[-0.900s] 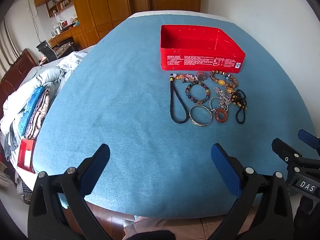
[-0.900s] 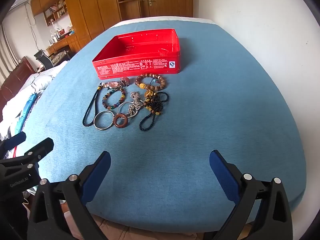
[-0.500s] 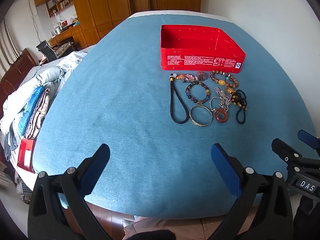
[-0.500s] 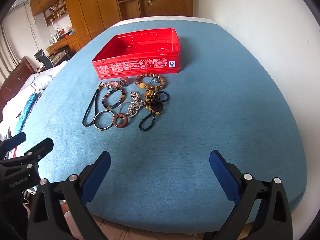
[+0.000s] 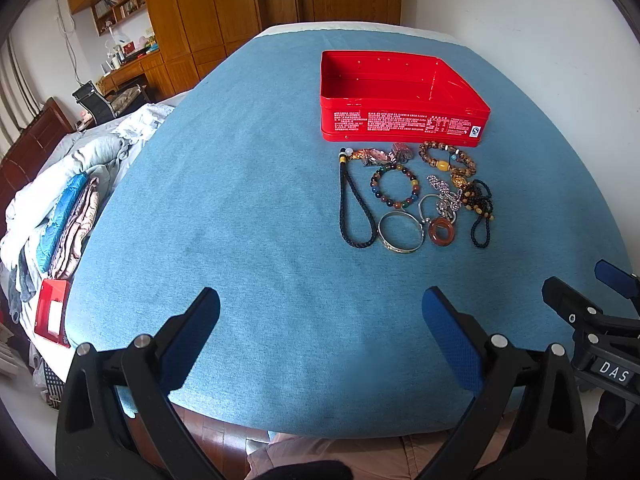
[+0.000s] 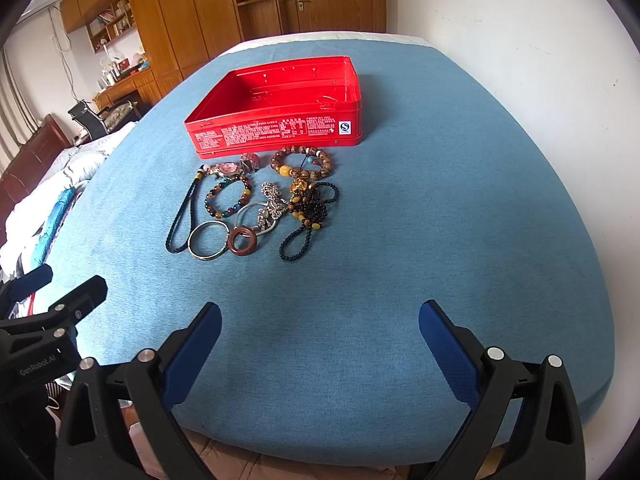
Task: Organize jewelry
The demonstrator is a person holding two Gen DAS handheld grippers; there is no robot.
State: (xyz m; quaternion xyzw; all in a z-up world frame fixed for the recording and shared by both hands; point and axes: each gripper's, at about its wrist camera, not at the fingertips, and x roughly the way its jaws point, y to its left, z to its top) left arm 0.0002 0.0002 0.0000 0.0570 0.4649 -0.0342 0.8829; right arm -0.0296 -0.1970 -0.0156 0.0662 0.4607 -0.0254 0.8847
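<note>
Nothing appears sorted yet: the red tin point(image 5: 404, 124) sits empty, every piece of jewelry point(image 5: 416, 196) lies on the blue cloth point(image 5: 240, 220) beside it, and the left gripper point(image 5: 320, 320) and right gripper point(image 6: 320, 324) hover with fingers spread, holding nothing.

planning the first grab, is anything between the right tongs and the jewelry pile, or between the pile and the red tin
Nothing visible. Only bare blue cloth lies between the open right tongs and the jewelry pile. The open red tin sits just behind the pile, lidless and empty, with nothing between them.

Wooden wardrobes point(image 5: 224, 4) line the far wall, white wall point(image 5: 520, 20) right, bedding point(image 5: 60, 200) piled left.
</note>
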